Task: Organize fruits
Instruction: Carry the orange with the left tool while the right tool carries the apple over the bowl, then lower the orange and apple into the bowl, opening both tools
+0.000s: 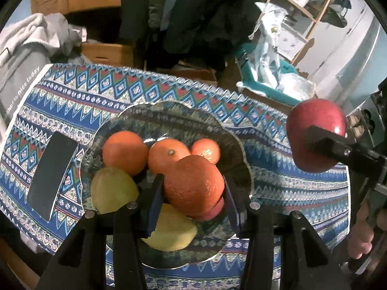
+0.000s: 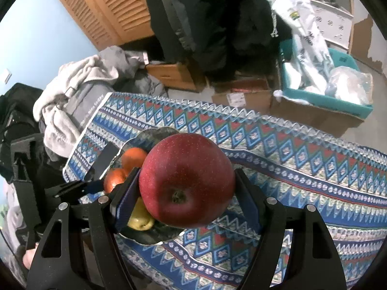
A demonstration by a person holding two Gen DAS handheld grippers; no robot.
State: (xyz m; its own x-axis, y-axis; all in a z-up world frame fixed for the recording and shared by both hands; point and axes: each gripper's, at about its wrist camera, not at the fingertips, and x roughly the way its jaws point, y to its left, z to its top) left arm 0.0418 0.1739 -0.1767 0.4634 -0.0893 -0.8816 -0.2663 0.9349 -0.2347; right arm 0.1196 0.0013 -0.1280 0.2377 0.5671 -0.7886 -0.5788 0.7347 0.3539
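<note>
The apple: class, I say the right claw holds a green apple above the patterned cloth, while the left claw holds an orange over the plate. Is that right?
Not quite. The apple is red, not green; the right wrist view shows it clamped in the right claw. The rest holds: it hangs above the cloth, and the left claw holds an orange over the plate.

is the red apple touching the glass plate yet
Apart. The left wrist view shows the red apple clamped in the right tongs, off to the side of the glass plate, with patterned cloth between them.
</note>
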